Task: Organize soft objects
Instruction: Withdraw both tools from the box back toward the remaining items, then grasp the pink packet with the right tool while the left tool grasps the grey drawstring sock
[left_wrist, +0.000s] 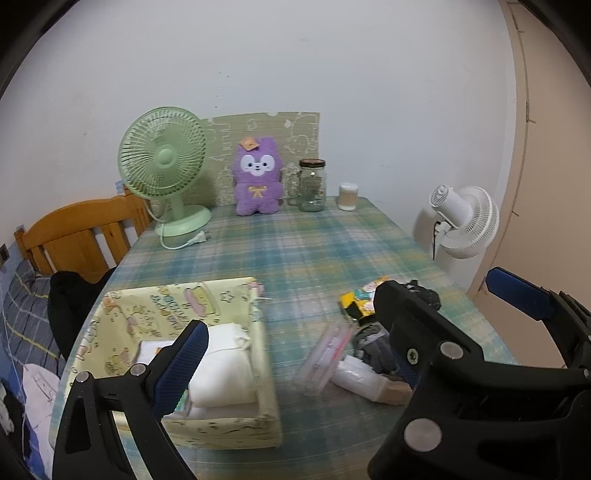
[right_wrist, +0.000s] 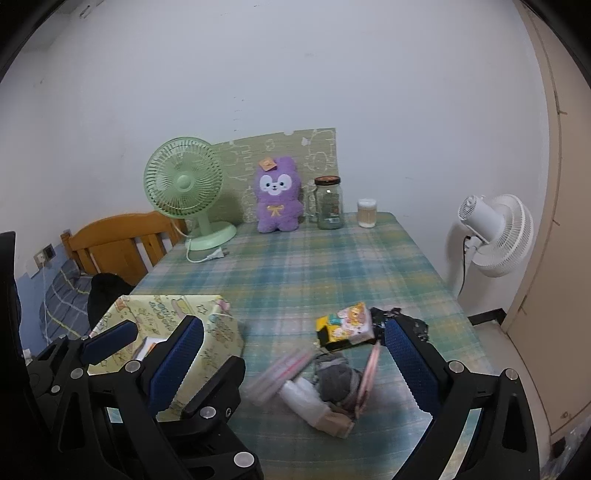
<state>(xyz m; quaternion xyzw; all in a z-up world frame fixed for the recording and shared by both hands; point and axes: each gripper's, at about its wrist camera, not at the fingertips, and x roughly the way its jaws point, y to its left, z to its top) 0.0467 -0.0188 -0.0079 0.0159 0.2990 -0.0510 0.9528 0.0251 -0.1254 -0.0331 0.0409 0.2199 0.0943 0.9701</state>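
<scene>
A: How are the two tools held?

B: Both are spread wide and nothing is gripped. The left gripper (left_wrist: 299, 354) is poised between the fabric bin (left_wrist: 266, 369) and the loose pile; the right gripper (right_wrist: 295, 354) is raised over the pile, its fingers to either side of it, with nothing touched.

A: What is seen just beyond the fingers?

B: On the plaid tablecloth (right_wrist: 314, 266) a small heap is found: a grey sock bundle (right_wrist: 338, 376), a white roll (right_wrist: 306, 398) touching it, and a blurred clear packet with pink contents (right_wrist: 280, 369) beside them. A yellow cartoon pack (right_wrist: 345, 325) and a crumpled black item (right_wrist: 402, 321) lie just behind.

A: And the bin?

B: It is placed at the left, near the heap, and white folded cloth (left_wrist: 221, 365) is already held inside. Sorting appears partly done; the open stance is judged to be readiness for the next pickup, probably from the heap.

A: Further out?

B: A purple plush (left_wrist: 256, 182) is stood against the wall between a green fan (left_wrist: 162, 166) and a glass jar (left_wrist: 312, 184), well apart from the heap. Whether it is meant to be moved cannot be told.
</scene>
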